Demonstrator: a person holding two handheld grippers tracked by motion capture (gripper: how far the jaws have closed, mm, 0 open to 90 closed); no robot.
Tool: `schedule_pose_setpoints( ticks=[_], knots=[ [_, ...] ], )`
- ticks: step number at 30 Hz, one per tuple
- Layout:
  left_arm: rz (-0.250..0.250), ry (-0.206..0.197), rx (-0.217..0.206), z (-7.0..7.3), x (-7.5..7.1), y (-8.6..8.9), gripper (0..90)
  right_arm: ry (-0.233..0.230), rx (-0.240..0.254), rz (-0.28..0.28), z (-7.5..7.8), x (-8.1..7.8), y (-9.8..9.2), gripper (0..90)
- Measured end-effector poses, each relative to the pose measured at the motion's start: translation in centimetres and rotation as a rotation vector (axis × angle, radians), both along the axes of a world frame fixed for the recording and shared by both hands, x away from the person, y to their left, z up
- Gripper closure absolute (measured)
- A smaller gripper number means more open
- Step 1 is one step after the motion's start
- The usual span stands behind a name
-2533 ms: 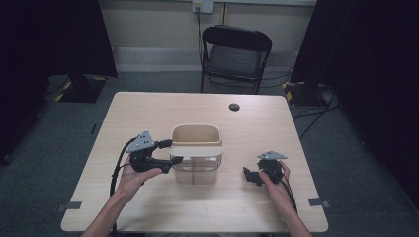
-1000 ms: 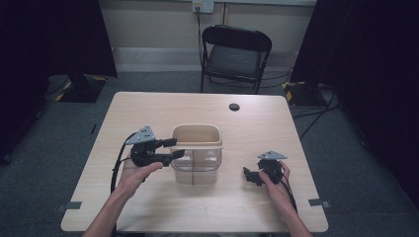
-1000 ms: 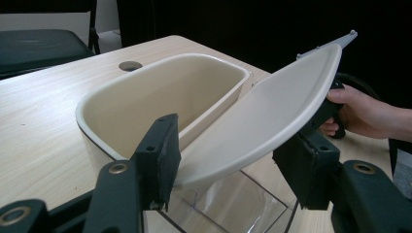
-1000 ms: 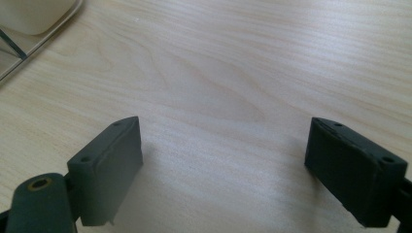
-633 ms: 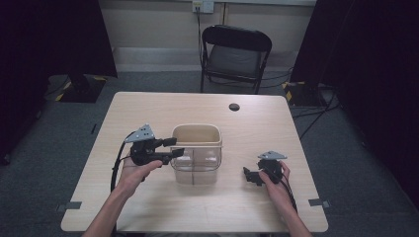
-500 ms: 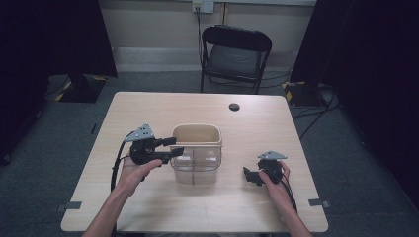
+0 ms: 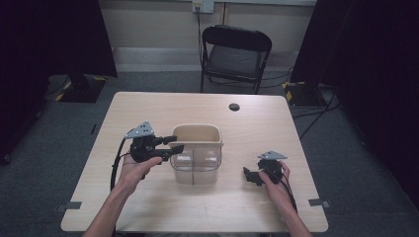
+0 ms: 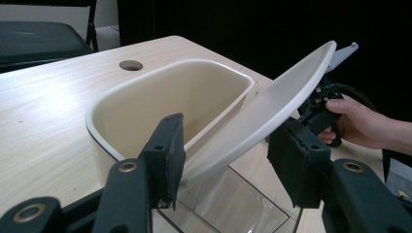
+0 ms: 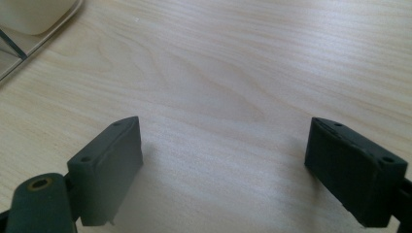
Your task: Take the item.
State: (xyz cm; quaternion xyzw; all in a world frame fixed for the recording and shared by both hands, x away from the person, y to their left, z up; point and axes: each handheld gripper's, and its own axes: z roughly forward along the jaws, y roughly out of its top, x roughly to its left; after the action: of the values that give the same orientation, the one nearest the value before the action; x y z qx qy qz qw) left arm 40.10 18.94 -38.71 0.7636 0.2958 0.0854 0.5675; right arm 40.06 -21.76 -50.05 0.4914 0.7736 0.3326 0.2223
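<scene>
The cream lid [image 8: 272, 102] of the clear container [image 7: 196, 160] stands tilted up at the near-left corner of the box, its lower edge down at the rim and its upper edge raised toward the far side in the left gripper view. The container sits near the middle of the table [image 7: 148, 108], its cream inner tub [image 8: 160, 97] open to the top. The left gripper [image 8: 226, 160] has its jaws on either side of the lid's lower edge; they have just been closing, and the lid lies between them, though whether both pads press on it cannot be told. In the high view this gripper [image 7: 170, 144] meets the container's left rim. The right gripper [image 7: 251, 176] rests well to the right of the container, held low over bare wood, its jaws spread wide with nothing between them [image 9: 223, 165].
</scene>
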Motion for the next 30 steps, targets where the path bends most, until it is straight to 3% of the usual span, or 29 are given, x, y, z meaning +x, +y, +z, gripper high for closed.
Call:
schedule_pose_setpoints(
  ticks=[11,30],
  knots=[
    [-0.001,0.019,-0.011,-0.05,0.33,0.16,49.5,0.0,0.0,0.0,0.0,0.0,0.0,12.9],
    [0.001,0.015,-0.012,-0.03,0.53,0.19,51.1,-0.001,0.0,0.001,0.0,0.0,0.0,12.9]
  ],
)
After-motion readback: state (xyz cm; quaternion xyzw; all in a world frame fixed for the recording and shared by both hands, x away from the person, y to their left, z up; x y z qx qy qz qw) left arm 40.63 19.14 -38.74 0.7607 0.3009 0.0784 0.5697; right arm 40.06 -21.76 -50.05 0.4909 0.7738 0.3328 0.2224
